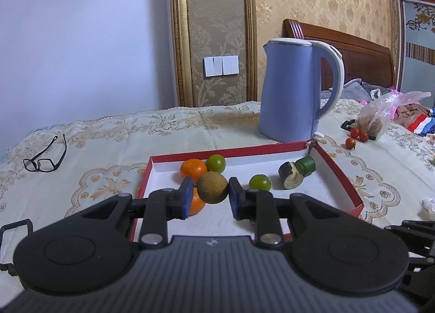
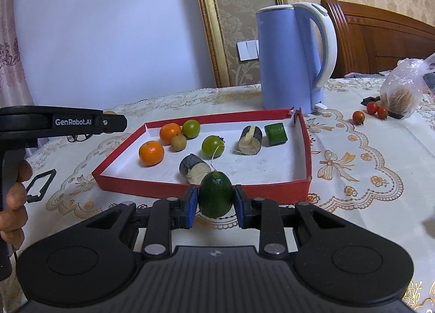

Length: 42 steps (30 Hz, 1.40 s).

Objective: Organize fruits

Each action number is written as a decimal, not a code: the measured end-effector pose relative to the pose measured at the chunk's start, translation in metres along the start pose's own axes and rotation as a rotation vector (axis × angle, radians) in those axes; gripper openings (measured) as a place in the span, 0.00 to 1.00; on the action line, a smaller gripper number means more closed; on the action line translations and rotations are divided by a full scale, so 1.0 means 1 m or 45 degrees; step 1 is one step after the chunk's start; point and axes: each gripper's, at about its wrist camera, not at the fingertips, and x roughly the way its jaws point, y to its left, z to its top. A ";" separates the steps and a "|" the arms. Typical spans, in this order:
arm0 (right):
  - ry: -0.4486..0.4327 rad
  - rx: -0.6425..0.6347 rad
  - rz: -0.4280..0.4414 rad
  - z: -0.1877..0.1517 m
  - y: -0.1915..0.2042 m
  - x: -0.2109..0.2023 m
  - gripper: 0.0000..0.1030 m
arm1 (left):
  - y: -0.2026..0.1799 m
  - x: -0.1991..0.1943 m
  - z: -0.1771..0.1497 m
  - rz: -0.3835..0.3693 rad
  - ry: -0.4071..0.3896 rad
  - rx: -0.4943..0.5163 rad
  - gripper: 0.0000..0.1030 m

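Centrally, a brown round fruit [image 1: 212, 187] sits clamped between the blue pads of the left claw [image 1: 209, 195], held above the red tray [image 1: 339, 174]. Likewise, the right claw [image 2: 215, 202] grips a dark green fruit [image 2: 216, 194] just outside the tray's near wall. Inside the tray lie two oranges [image 2: 151, 153], green tomatoes [image 2: 212, 146], another small brown fruit [image 2: 178, 142] and cut vegetable pieces [image 2: 250, 140]. Behind the tray on the desk [image 1: 114, 150] stands a blue kettle [image 1: 292, 90]; cherry tomatoes [image 1: 350, 143] and a plastic bag [image 1: 380, 117] lie to its right, glasses [image 1: 44, 159] to its left.

Left gripper [image 1: 208, 194] and right gripper [image 2: 215, 201] both clamped.
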 end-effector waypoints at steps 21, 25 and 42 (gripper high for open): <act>-0.017 -0.001 -0.024 0.003 -0.007 -0.007 0.27 | -0.031 0.039 0.016 0.023 0.011 0.082 0.24; -0.016 -0.002 -0.028 0.003 -0.008 -0.008 0.27 | -0.035 0.049 0.017 0.033 0.024 0.092 0.24; -0.019 -0.008 -0.036 0.005 -0.010 -0.008 0.27 | -0.046 0.086 0.021 0.052 0.077 0.119 0.24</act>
